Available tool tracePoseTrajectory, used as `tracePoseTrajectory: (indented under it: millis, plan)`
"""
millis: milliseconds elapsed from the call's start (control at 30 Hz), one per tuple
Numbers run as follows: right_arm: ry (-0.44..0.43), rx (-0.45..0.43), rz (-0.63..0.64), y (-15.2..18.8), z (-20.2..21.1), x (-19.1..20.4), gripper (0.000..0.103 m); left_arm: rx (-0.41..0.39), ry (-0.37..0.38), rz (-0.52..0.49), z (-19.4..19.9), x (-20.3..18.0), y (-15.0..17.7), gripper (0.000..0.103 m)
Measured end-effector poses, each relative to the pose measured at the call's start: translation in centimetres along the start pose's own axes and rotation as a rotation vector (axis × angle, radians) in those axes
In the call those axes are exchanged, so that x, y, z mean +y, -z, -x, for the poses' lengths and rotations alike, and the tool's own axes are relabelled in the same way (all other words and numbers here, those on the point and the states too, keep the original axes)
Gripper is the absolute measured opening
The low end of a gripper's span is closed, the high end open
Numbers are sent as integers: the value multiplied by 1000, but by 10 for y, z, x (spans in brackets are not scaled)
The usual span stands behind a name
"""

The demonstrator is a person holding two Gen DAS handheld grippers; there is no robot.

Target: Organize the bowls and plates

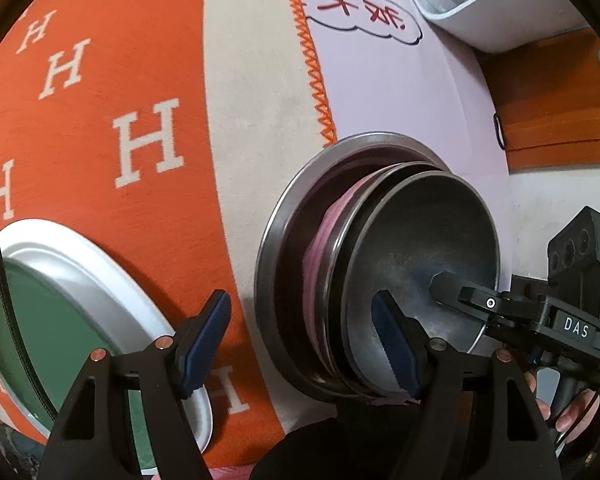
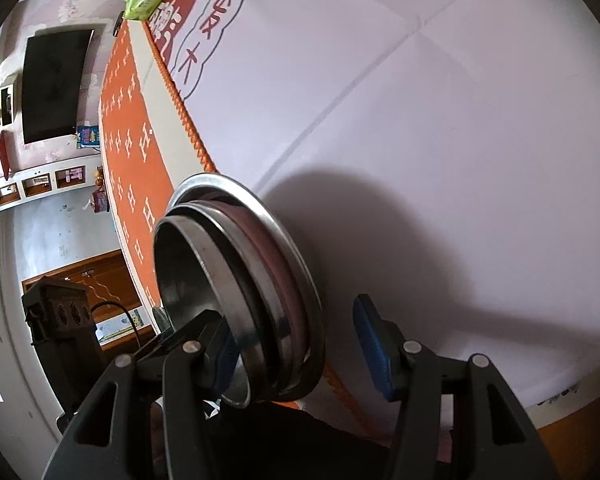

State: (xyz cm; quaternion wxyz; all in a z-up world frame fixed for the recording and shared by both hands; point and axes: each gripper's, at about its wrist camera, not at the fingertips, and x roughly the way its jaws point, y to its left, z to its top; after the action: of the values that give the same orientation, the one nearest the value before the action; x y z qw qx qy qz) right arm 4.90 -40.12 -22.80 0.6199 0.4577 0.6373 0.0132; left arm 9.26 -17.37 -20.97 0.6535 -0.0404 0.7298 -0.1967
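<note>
- Left tongs (image 1: 304,344): I see the blue pads spread apart with nothing pressed between them; the right-hand pad stands in front of the bowl stack, the left-hand pad over the orange cloth.
- Right tongs (image 2: 296,344): jaws parted and not clamped. The stack's rims sit between the pads; the left pad is partly hidden behind the top bowl's rim, so I cannot tell whether it touches.
- Stack of metal bowls (image 1: 380,264): three nested steel pieces, widest at the bottom, resting on the table just ahead of both tongs. A finger of the right tongs reaches into the top bowl (image 1: 428,248), seen from the left wrist.
- Green plate with white rim (image 1: 60,304): lying flat on the orange cloth, left of the left tongs, apart from the stack.
- Orange cloth with white H letters (image 1: 132,80): under the plate, beyond and left of the left tongs.
- Pale lilac sheet (image 2: 440,120): covers the table beyond the right tongs.
- A hand (image 1: 572,412) holds the right tongs' handle.
</note>
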Motion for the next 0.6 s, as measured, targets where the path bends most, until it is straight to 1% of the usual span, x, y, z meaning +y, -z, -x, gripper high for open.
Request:
tracePoseTrajectory:
  millis: [100, 133, 200, 333, 433, 467, 600]
  plan:
    - [-5, 16, -9, -4, -4, -1, 53, 23, 7, -7, -7, -1, -5, 71]
    - [-5, 19, -12, -5, -4, -1, 49, 31, 9, -10, -9, -2, -7, 71]
    - [-6, 27, -13, -7, -5, -2, 45, 41, 14, -10, -12, -3, -10, 71]
    - [-13, 41, -1, -8, -9, 2, 37, 70, 34, -6, -19, -5, -14, 64]
    - [-4, 47, 6, -9, -10, 5, 36, 75, 54, -11, -20, -7, -16, 59]
    - [-4, 48, 5, -9, -10, 5, 36, 75, 56, -15, -21, -10, -17, 55]
    - [17, 53, 11, -10, -10, 7, 33, 75, 60, -17, -22, -17, -21, 53]
